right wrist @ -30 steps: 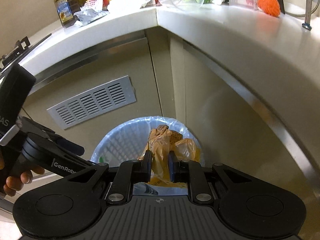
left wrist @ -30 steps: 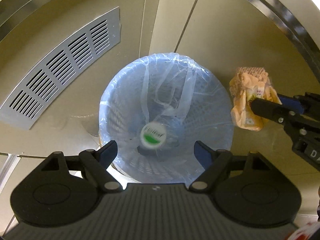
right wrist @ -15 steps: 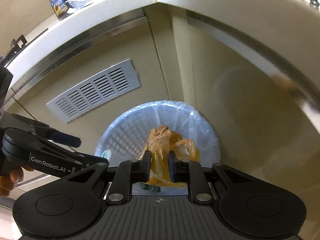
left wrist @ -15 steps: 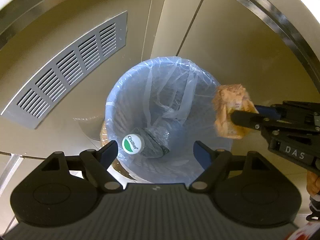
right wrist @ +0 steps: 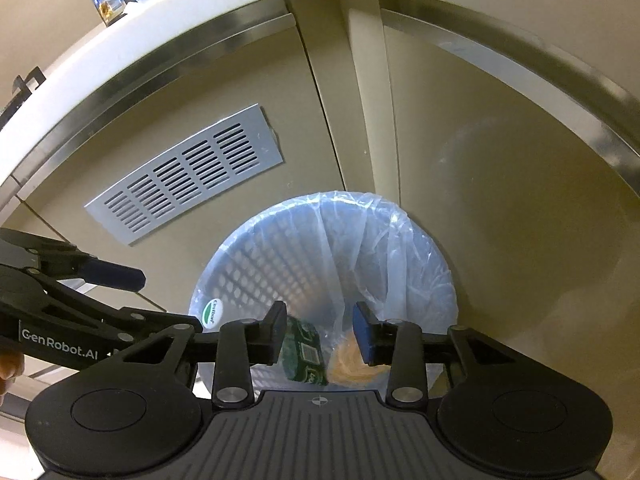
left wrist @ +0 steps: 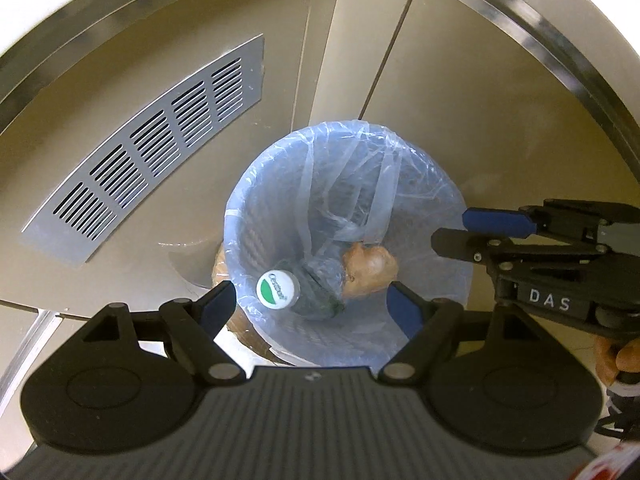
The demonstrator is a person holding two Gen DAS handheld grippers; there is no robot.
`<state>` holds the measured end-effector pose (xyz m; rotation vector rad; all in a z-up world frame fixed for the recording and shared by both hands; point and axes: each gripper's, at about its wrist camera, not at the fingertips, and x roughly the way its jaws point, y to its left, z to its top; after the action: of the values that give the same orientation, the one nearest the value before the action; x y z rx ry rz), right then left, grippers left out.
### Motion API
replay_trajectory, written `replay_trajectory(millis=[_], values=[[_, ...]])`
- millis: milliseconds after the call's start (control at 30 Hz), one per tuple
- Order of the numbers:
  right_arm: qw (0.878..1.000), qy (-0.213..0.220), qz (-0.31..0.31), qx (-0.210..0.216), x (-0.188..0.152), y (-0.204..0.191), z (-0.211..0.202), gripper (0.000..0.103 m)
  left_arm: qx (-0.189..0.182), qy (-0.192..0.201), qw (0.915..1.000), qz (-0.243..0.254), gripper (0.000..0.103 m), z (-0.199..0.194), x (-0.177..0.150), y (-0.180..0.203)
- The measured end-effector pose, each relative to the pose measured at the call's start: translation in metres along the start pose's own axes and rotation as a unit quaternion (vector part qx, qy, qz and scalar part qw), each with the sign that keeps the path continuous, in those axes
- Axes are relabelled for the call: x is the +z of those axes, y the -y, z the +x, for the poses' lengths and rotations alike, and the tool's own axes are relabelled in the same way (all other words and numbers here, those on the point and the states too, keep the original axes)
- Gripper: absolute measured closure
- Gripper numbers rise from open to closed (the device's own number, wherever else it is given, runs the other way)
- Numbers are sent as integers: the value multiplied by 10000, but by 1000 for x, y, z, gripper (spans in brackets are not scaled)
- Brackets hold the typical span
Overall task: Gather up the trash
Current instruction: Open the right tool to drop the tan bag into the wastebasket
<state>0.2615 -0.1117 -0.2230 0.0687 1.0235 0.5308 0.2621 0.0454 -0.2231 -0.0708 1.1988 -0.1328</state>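
Now both grippers hang over the bin with nothing in them.

From left to right: the left gripper (left wrist: pixel 310 300) has its jaws spread wide, and the green bottle (left wrist: pixel 308 290) lies low in the lined bin (left wrist: pixel 248 216), likely because it belongs there as trash. Beside it sits the crumpled orange wrapper (left wrist: pixel 370 266), blurry and hard to make out. The right gripper (right wrist: pixel 320 330) waits above the bin, jaws apart and empty. Its own body hides the bin's near side.
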Motion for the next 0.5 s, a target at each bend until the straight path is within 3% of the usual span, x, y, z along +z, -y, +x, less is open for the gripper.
replay_trajectory(millis=[500], values=[[9999,76,-72,2,-4,-3,-22,59,98,181,9998,-70,22,-20,-9,10]])
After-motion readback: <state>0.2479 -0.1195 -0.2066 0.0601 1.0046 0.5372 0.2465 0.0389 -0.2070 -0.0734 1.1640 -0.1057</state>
